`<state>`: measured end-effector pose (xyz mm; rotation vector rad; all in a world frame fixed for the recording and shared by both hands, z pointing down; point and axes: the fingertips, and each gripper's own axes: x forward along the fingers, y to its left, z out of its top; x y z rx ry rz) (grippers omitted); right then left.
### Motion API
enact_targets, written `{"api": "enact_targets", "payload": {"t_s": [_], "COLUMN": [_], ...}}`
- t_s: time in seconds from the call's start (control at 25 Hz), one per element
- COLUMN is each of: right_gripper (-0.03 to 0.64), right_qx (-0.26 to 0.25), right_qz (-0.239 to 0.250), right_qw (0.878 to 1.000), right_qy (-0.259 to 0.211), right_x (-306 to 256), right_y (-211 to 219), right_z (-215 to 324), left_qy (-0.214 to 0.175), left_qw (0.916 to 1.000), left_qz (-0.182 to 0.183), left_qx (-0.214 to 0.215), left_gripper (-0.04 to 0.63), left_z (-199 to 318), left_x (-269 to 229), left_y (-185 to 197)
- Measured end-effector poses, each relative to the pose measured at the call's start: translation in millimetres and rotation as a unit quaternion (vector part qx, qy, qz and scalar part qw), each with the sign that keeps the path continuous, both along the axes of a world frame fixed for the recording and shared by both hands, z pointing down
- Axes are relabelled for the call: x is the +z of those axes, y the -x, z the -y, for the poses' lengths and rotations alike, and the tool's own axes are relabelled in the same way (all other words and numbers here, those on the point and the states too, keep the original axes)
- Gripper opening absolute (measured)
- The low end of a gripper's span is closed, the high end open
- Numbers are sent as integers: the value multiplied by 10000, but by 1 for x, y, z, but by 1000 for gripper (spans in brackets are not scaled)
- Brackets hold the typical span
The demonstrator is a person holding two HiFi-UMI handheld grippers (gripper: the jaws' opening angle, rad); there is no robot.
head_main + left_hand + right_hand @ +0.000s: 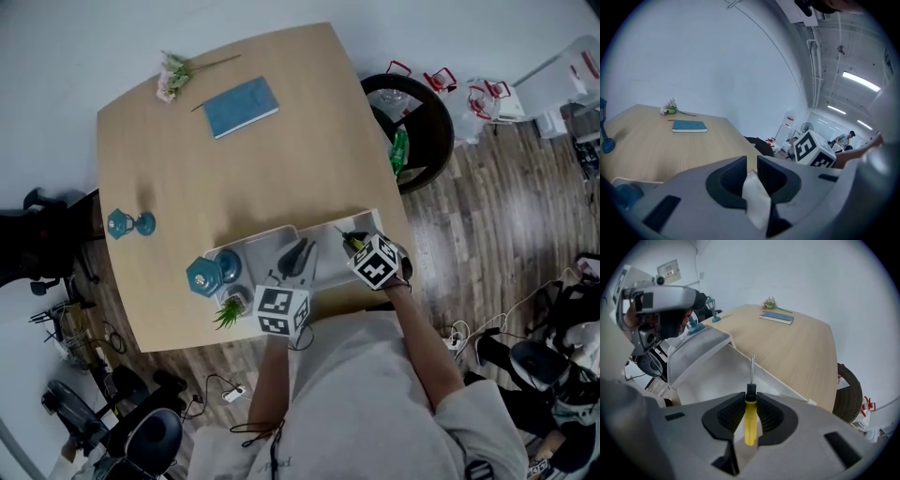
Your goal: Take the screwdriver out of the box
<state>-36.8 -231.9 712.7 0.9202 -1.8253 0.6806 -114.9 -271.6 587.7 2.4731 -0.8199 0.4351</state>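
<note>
A screwdriver (750, 416) with a yellow handle and thin steel shaft stands between the pads of my right gripper (750, 399), which is shut on the handle. It hangs just above the open white box (717, 376), shaft pointing away from the camera. In the head view the right gripper (356, 247) is over the box's right part (370, 217). My left gripper (751, 171) is shut on the edge of the white box lid (754, 199); that lid (696, 350) is tilted up at the box's left.
On the far side of the wooden table lie a blue book (241, 105) and a sprig of flowers (173, 75). Two teal ornaments (129, 223) (204, 277) and a small green plant (228, 312) stand left of the box. A black round bin (422, 122) sits beside the table's right edge.
</note>
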Motion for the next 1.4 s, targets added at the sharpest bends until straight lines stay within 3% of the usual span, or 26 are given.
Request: {"api": "enact_targets", "payload": {"t_s": [0.6, 1.08, 1.4], "right_gripper": [81, 81, 81], "right_qx": [-268, -208, -46], "right_qz": [831, 1597, 1999], "right_qw": [9929, 9755, 9609], "right_qy": [-804, -1502, -1916], "right_x": [-50, -98, -115], "right_y": [-4, -21, -40], "right_z": [-12, -26, -44], "left_qy": [-323, -391, -503], "left_qw": [9948, 9883, 9857], "left_qz": [311, 447, 308], "left_qx": [-917, -1405, -1577], "left_gripper": [64, 64, 63], "left_z": [-18, -46, -66], "left_x": [-29, -38, -54], "left_y": [8, 2, -22]}}
